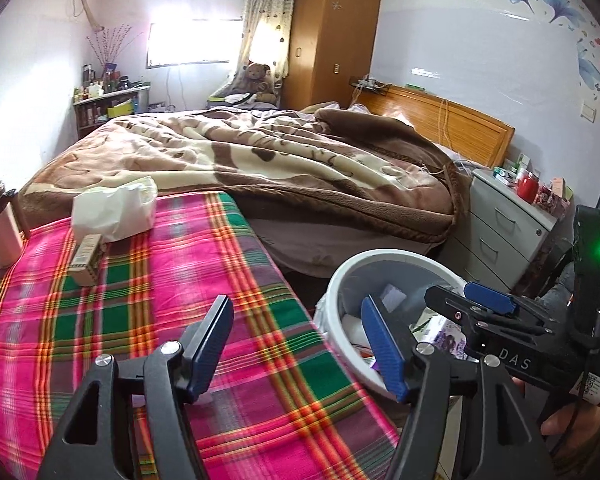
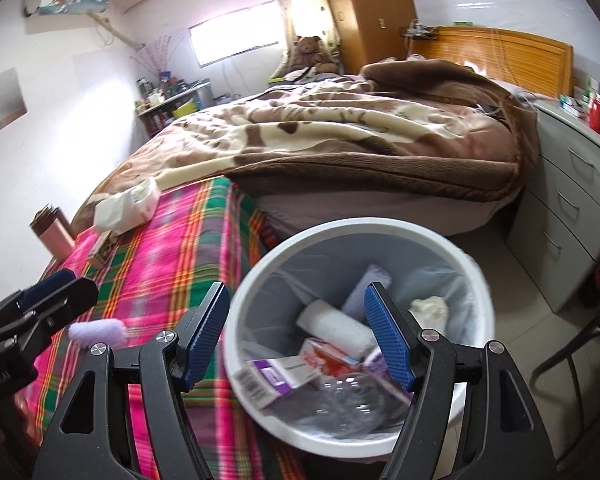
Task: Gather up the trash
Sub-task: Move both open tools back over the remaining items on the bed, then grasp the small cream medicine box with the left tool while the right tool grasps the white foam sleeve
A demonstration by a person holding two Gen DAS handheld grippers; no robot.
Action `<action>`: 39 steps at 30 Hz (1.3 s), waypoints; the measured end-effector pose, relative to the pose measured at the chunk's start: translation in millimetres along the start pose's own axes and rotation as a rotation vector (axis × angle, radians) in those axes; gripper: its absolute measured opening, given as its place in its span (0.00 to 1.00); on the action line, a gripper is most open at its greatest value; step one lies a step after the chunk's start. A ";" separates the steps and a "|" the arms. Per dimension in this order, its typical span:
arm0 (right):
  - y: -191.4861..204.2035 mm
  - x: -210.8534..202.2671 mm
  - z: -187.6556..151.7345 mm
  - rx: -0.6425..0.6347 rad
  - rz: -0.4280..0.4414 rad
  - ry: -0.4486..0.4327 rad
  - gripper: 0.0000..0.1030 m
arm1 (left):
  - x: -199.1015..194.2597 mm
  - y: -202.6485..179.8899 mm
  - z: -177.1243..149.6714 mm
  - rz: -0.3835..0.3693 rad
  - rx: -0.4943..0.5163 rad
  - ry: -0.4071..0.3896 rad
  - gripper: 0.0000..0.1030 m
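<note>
From the left wrist we see our left gripper (image 1: 300,344) with its jaws apart and nothing between them, over the right edge of the plaid cloth (image 1: 160,300). The bin (image 1: 340,280) stands just beside that edge, trash inside. Our right gripper (image 1: 488,300) hangs above the bin. A tissue pack (image 1: 114,210) and a small box (image 1: 86,258) lie near the cloth's far left corner, a flask (image 1: 0,224) at its left edge.

From the right wrist our right gripper (image 2: 298,328) gapes empty over the bin (image 2: 260,280), which holds boxes (image 2: 276,376), a white roll (image 2: 336,330) and clear plastic. A lilac scrap (image 2: 96,330) lies on the cloth (image 2: 160,248) near the left gripper (image 2: 56,292).
</note>
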State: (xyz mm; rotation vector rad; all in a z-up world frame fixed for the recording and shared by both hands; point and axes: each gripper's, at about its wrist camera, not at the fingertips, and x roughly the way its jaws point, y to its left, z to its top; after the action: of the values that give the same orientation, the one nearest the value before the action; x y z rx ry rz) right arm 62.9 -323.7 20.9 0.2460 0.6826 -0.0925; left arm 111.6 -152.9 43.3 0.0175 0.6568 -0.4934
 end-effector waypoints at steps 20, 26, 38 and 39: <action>92.5 28.7 -17.8 -0.194 0.192 0.068 0.69 | -40.3 108.7 -21.5 0.181 -0.142 -0.025 0.68; 126.6 39.8 -23.9 -0.306 0.252 0.095 0.69 | -41.0 137.8 -23.2 0.200 -0.177 -0.016 0.69; 177.9 63.2 -40.5 -0.519 0.313 0.123 0.76 | -23.5 185.7 -17.2 0.229 -0.230 0.010 0.69; 180.8 65.7 -41.3 -0.532 0.318 0.132 0.76 | -21.9 188.9 -16.2 0.232 -0.229 0.011 0.69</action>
State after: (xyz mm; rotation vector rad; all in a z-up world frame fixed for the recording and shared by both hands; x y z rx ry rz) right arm 118.2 -138.6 -16.5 -0.1552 0.7666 0.4094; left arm 171.4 26.4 17.3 -0.1191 0.7089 -0.1934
